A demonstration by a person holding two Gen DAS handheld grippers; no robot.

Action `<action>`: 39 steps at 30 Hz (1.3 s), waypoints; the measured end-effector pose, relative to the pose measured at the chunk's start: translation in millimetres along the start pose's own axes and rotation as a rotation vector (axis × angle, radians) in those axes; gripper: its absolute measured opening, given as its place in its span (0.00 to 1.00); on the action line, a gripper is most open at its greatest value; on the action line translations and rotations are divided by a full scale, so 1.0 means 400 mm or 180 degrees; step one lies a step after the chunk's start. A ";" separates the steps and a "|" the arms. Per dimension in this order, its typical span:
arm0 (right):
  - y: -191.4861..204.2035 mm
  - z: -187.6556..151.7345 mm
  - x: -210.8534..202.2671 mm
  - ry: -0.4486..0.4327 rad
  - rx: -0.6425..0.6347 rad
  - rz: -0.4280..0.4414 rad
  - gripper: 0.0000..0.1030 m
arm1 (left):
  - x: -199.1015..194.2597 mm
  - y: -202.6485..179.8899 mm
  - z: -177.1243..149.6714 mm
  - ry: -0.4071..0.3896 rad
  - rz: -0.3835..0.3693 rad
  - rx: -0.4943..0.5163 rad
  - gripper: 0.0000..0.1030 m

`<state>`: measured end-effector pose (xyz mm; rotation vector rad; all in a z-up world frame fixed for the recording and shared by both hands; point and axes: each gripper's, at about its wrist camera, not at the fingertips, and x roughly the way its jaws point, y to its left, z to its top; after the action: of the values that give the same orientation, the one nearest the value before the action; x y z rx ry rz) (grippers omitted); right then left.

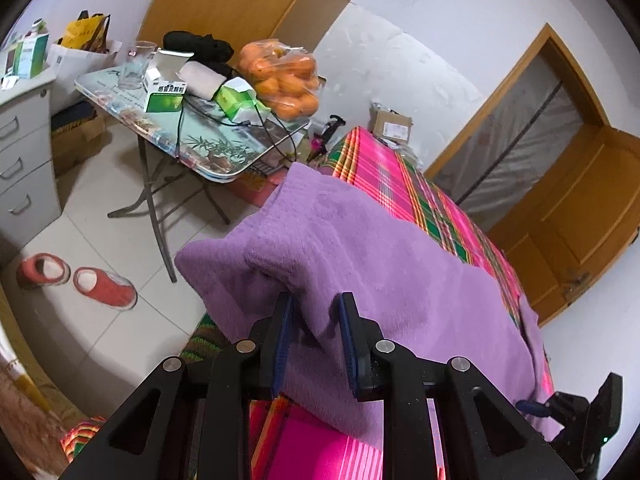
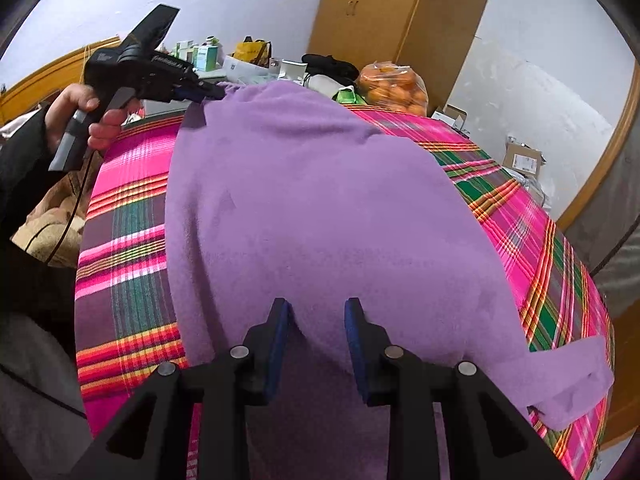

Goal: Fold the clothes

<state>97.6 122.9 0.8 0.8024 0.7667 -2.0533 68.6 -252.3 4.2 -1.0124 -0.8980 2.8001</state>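
A purple fleece garment point(image 1: 360, 240) lies spread over the bed's pink plaid sheet point(image 1: 400, 168). One end hangs over the bed's edge towards the floor. My left gripper point(image 1: 316, 308) sits at the garment's near edge, open, with a fold of cloth in the gap and the pads point(image 1: 285, 320) not pressing on it. In the right wrist view the same garment point(image 2: 320, 200) covers the sheet point(image 2: 128, 200). My right gripper point(image 2: 316, 312) is open over its near edge, with cloth lying between the fingers. A hand point(image 2: 76, 112) holds the left gripper point(image 2: 216, 90) at the far corner. The right gripper point(image 1: 528, 406) shows at the lower right.
A folding table point(image 1: 224, 148) beside the bed carries a bag of oranges point(image 1: 280, 76), a glass point(image 1: 138, 64) and boxes. Red slippers point(image 1: 104, 284) lie on the tiled floor near grey drawers point(image 1: 20, 160). A wooden door point(image 1: 580, 200) stands beyond the bed. Cardboard boxes point(image 2: 520, 158) sit at the far side.
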 end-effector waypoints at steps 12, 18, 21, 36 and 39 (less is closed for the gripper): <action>-0.009 0.016 -0.017 -0.0121 0.0120 0.0060 0.03 | -0.001 -0.030 0.052 -0.0188 0.0005 0.0051 0.08; -0.013 0.043 -0.121 -0.0461 0.0203 0.0153 0.03 | -0.075 -0.033 0.083 -0.0463 -0.0093 0.0159 0.07; 0.009 0.040 -0.129 -0.0445 0.0191 0.0284 0.03 | -0.060 0.001 0.061 -0.0344 0.0017 0.0167 0.07; 0.054 0.013 -0.056 -0.0164 0.0192 0.0529 0.03 | -0.046 0.053 0.018 -0.0214 0.0215 0.0221 0.07; 0.054 0.017 -0.082 -0.0252 0.0212 0.0557 0.03 | -0.058 0.048 0.020 -0.0254 0.0203 0.0236 0.07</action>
<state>129.7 121.7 24.5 0.7913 0.5665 -1.9493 85.2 -277.3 12.3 -0.9420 -0.7759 2.9215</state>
